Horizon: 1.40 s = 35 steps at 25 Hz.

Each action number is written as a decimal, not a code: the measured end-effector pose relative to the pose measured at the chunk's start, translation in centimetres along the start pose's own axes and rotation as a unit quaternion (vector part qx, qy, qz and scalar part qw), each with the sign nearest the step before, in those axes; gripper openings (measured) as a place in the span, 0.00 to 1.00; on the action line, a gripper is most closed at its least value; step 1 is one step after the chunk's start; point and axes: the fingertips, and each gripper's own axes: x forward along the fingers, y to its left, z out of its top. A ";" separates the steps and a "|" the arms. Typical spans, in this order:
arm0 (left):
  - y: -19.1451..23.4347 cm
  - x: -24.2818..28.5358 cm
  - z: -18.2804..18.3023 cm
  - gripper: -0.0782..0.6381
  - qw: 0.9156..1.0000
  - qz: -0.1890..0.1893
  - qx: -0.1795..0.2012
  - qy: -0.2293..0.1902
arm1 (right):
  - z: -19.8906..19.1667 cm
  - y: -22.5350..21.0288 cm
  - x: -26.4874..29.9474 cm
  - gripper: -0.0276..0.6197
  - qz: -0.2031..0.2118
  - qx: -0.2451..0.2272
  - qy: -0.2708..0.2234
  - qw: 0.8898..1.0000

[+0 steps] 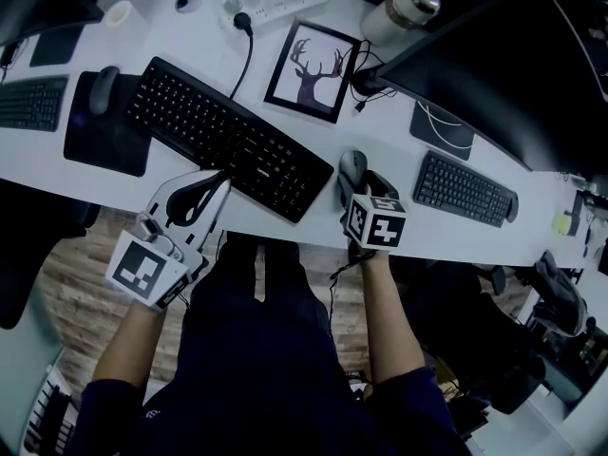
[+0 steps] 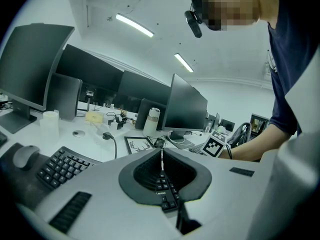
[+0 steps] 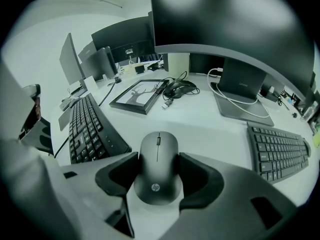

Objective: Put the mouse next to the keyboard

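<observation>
The right gripper [image 3: 158, 156] is seen closed on a dark wireless mouse [image 3: 158, 176]: the two dark pads lie against its left and right flanks, about midway along the body, and the jaws stand wide because the mouse fills the space between them. The mouse's base appears to rest on the white desk [image 1: 394, 145]. Its scroll wheel points away from the gripper.

The mouse is placed just off the right end of the black full-size keyboard [image 1: 228, 136], near the desk's front edge, so the task is judged close to done.

The left gripper [image 2: 161, 156] is held clenched, its tips meeting with nothing between them. It hangs above the near edge of the same keyboard, whose keys are seen through the gap behind the tips.

The mouse is judged to be light and rigid, with a smooth, rounded plastic shell that could slip out of a pinch taken too high. Hold is best taken across the waist, low on the flanks, as it is gripped now. Only a modest squeeze should be needed, and the buttons and wheel on top are best left untouched.

Farther out, a framed deer picture [image 1: 312, 69] is seen behind the keyboard, and a smaller keyboard [image 1: 465, 190] lies to the right.
</observation>
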 end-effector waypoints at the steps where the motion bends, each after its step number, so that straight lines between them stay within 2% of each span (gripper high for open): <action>1: 0.0 0.0 0.1 0.16 1.000 0.000 0.000 0.000 | 0.0 0.0 0.0 0.44 0.000 0.001 0.000 1.000; 10: -0.5 -0.1 0.5 0.15 1.000 0.010 0.004 0.010 | 0.0 0.0 0.1 0.45 -0.005 0.003 -0.003 1.000; 13: -1.0 -0.2 0.7 0.16 1.000 0.004 0.007 0.001 | 0.0 0.1 0.0 0.45 -0.004 -0.001 -0.005 1.000; 19: -1.6 -0.3 0.6 0.16 1.000 0.010 0.012 0.010 | 0.2 0.4 -0.2 0.50 0.008 -0.015 -0.012 1.000; 26: -2.8 -0.5 0.9 0.16 1.000 0.001 0.026 -0.001 | 1.1 0.7 -1.6 0.50 0.022 -0.018 -0.039 0.999; 31: -3.8 -0.7 1.4 0.16 0.999 0.006 0.035 0.012 | 1.6 0.8 -3.5 0.51 0.039 -0.012 -0.066 0.997; 35: -5.0 -0.7 2.8 0.16 0.999 0.005 0.043 -0.008 | 2.0 1.0 -5.3 0.51 0.052 -0.007 -0.088 0.995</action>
